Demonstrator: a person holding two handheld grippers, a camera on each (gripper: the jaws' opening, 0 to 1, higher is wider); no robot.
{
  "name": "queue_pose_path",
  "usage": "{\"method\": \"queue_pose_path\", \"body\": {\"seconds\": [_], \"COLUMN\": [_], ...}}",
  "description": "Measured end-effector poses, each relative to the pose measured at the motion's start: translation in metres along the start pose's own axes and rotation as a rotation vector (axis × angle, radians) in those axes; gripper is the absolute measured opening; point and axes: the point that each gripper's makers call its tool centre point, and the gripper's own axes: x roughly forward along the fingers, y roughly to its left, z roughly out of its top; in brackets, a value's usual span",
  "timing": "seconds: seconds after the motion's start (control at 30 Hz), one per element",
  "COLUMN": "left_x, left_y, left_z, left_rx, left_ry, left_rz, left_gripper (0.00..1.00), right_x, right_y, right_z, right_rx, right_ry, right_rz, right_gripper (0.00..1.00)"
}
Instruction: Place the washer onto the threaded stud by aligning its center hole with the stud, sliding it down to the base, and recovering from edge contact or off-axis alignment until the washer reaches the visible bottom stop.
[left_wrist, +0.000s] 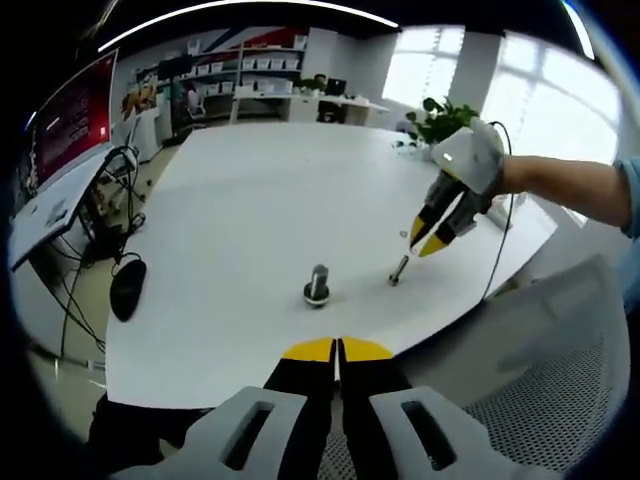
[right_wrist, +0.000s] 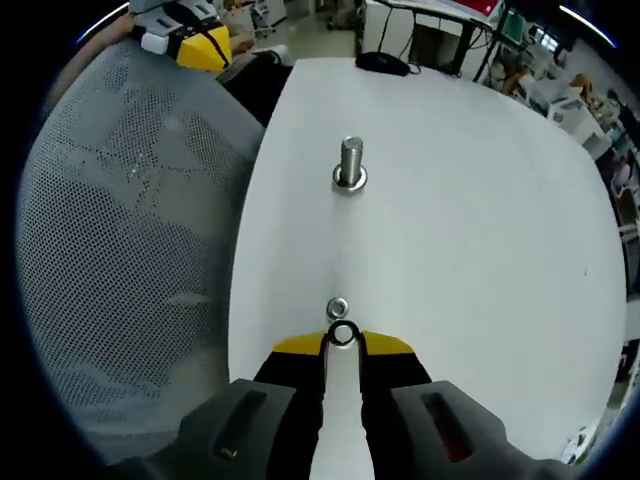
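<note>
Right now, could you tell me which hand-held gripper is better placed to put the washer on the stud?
Right. The right hand-held gripper holds the washer just above a stud, while the left hand-held gripper is shut at the table edge.

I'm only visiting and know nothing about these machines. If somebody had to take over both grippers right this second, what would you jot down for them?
Right gripper: shut on the washer, pinched at its tips, just above the small stud near the table edge.
Left gripper: shut, holding nothing, back at the table's near edge.
Large stud: stands upright farther out on the white table, with a ring at its base.
Done: washer picked up and brought close to the small stud.
Left: line the hole up over the stud, slide it down to the base, and re-centre if it catches on an edge.
</note>
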Motion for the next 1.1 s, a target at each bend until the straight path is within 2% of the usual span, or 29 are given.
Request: {"method": "queue_pose_path", "body": {"seconds": [0.1, 0.2, 0.33, 0.77, 1.1], "left_x": [-0.001, 0.001, 0.0, 0.0, 0.0], "left_y": [-0.001, -0.002, -0.003, -0.001, 0.001], "left_z": [0.004, -0.001, 0.002, 0.003, 0.004], "left_rx": [0.045, 0.036, 0.027, 0.016, 0.006], "left_ry": [-0.023, 0.006, -0.015, -0.017, -0.022], "left_rz": [0.004, -0.004, -0.01, -0.004, 0.008], "left_gripper": [0.02, 0.02, 0.03, 0.03, 0.02], "right_x": [0.0, 0.001, 0.003, 0.014, 0.031], "right_y": [-0.001, -0.001, 0.0, 0.005, 0.005], "right_z": [0.006, 0.008, 0.008, 0.005, 0.002], "right_rx": [-0.009, -0.016, -0.022, -0.039, -0.059], "right_ry": [0.0, 0.004, 0.015, 0.054, 0.092], "right_rz": [0.003, 0.006, 0.018, 0.039, 0.043], "right_gripper": [0.13, 0.13, 0.13, 0.13, 0.13]}}
